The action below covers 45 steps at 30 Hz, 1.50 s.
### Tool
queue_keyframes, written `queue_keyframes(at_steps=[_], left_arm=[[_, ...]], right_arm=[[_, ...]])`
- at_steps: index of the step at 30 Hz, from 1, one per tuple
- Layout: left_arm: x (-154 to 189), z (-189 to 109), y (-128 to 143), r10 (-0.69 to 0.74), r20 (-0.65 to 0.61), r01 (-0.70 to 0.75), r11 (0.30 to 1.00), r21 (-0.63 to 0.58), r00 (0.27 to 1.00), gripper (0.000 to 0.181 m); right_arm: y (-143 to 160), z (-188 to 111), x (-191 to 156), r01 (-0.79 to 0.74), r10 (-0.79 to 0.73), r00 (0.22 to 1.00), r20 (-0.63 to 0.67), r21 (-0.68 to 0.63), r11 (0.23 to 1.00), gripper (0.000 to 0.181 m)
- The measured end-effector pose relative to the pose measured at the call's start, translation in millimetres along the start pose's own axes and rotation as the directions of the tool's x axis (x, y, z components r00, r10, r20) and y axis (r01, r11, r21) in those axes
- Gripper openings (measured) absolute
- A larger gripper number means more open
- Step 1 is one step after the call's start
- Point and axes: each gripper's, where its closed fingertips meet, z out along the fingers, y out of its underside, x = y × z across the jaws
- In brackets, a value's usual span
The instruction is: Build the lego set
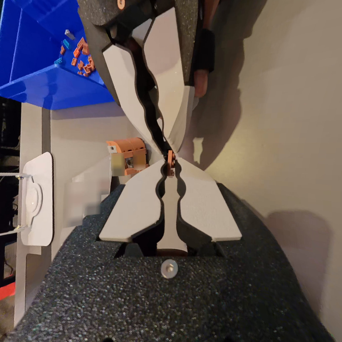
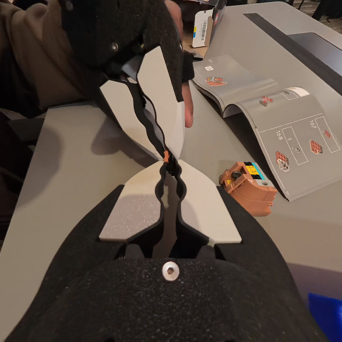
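My left gripper [image 1: 171, 166] pinching a small brown plate [image 1: 170, 162], my right gripper [image 2: 171, 167] clamping a black piece [image 2: 171, 166] tip to tip against it, above the table [image 2: 74, 148], brown rounded build [image 2: 248, 188] lying by the booklet [image 2: 268, 111]

The work surface was a grey table [image 2: 70, 148] with a rounded corner and a dark strip [image 2: 288, 42] set along its far side. Warm indoor light cast soft shadows across the tabletop. Beyond the table's edge the surroundings were dark and indistinct, with a patch of patterned carpet [image 2: 331, 22] visible at the far corner.
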Motion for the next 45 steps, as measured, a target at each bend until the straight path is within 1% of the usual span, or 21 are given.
queue_keyframes(at_steps=[4,8,12,16,21,29,45], left_arm=[[-1,2,2,-0.006,0.02,0.007,0.998,-0.056,1.0,0.005],[-2,3,2,-0.051,0.02,0.052,0.997,-0.054,0.998,0.005],[0,3,2,-0.093,-0.008,0.092,0.995,-0.046,0.996,0.005],[4,4,3,-0.103,-0.037,0.1,0.993,-0.061,0.994,0.005],[12,7,5,-0.088,-0.066,0.081,0.992,-0.095,0.994,0.005],[15,11,6,-0.057,-0.058,0.049,0.99,-0.136,0.997,0.005],[12,10,6,-0.107,-0.066,0.097,0.986,-0.133,0.992,0.005]], right_arm=[[1,1,2,0.006,-0.006,1.0,-0.017,-0.006,1.0,0.008],[1,0,4,0.005,-0.005,1.0,-0.024,-0.002,1.0,0.008],[1,0,3,0.018,-0.018,1.0,-0.02,-0.005,1.0,0.009],[5,1,-1,0.043,-0.044,0.999,-0.006,-0.029,0.999,0.009],[11,4,-6,0.071,-0.07,0.997,0.016,-0.072,0.995,0.009],[16,5,-7,0.101,-0.099,0.995,0.02,-0.106,0.989,0.009],[14,5,-5,0.114,-0.113,0.994,0.013,-0.07,0.991,0.009]])
